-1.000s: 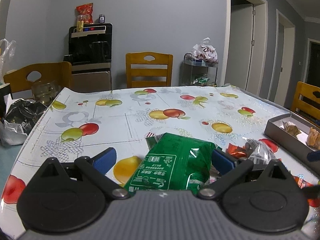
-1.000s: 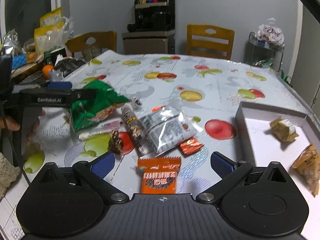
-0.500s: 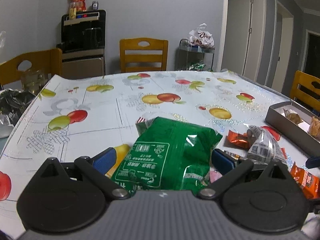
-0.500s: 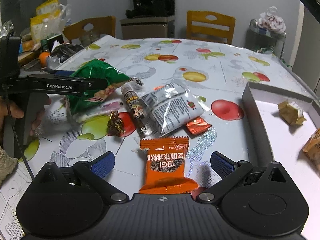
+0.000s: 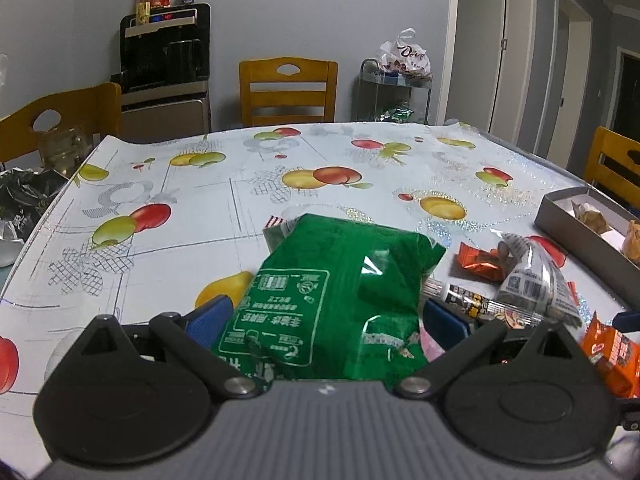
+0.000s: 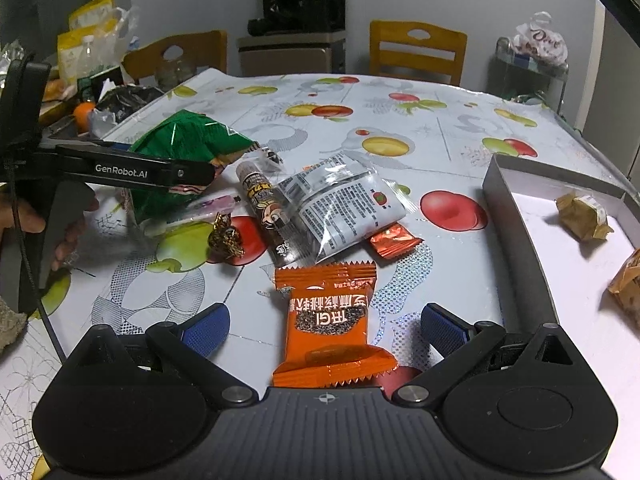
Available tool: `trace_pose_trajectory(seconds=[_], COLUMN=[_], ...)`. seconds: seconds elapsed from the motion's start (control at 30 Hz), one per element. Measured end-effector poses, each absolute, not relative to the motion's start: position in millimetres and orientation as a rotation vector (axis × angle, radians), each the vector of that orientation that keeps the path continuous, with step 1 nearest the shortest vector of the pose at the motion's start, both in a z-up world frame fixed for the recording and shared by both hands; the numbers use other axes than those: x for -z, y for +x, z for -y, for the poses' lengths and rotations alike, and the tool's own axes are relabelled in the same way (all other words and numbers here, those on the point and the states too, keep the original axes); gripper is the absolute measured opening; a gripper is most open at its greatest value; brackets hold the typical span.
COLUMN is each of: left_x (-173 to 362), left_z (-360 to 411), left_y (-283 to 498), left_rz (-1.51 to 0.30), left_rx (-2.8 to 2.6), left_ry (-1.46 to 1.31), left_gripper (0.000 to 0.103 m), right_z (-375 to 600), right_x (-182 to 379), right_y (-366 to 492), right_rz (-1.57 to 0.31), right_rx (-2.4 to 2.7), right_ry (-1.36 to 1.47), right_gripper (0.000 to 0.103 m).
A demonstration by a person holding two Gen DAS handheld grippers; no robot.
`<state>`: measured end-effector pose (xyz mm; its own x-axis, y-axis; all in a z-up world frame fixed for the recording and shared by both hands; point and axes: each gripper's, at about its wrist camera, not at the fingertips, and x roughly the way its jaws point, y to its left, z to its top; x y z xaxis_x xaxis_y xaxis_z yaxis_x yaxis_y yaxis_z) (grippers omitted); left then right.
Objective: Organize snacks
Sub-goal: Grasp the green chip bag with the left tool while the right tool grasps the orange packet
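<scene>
A green snack bag [image 5: 340,296] lies between the open fingers of my left gripper [image 5: 326,318], resting on the table; it also shows in the right wrist view [image 6: 188,148]. My right gripper [image 6: 325,324] is open around an orange snack packet [image 6: 332,320] lying flat on the table. A clear-and-white packet [image 6: 340,204], a dark tube snack [image 6: 264,208], a small orange packet [image 6: 394,242] and a gold-wrapped candy [image 6: 226,236] lie in the middle. A grey box [image 6: 516,248] at the right holds two brown-wrapped snacks [image 6: 582,216].
The fruit-print tablecloth [image 5: 304,160] covers the table. Wooden chairs [image 5: 288,92] stand around it. A black appliance [image 5: 164,60] is at the back wall. Bags and clutter [image 6: 88,64] sit at the table's left edge. A wire rack [image 5: 396,92] stands near the door.
Both grippers have moved forward and lower over the table. The green bag sits deeper between my left fingers, and the orange packet now lies between my right fingers.
</scene>
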<state>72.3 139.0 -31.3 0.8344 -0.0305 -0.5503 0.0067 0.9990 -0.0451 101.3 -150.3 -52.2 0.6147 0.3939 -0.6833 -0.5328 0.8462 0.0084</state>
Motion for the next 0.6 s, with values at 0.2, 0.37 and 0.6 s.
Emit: trace_pose_trajectory(seconds=[0.2,0.37,0.6], left_x=[31.0,31.0,29.5], left_z=[-138.4,-140.3,-142.5], left_y=[69.4,66.5,63.1], left_rz=[-0.577,-0.573,-0.559], left_rx=[0.018,0.028,0.021], left_ry=[-0.044,-0.058,-0.068], left_gripper=[0.097,0.092,0.084], right_z=[149.5,150.3,151.0], right_x=[54.1,53.2,51.6], right_y=[97.4,96.7,92.3], right_rz=[-0.698,-0.682,-0.659], right_rx=[-0.538,-0.538,-0.559], right_ry=[-0.227,-0.227,-0.233], right_gripper=[0.092,0.081,0.052])
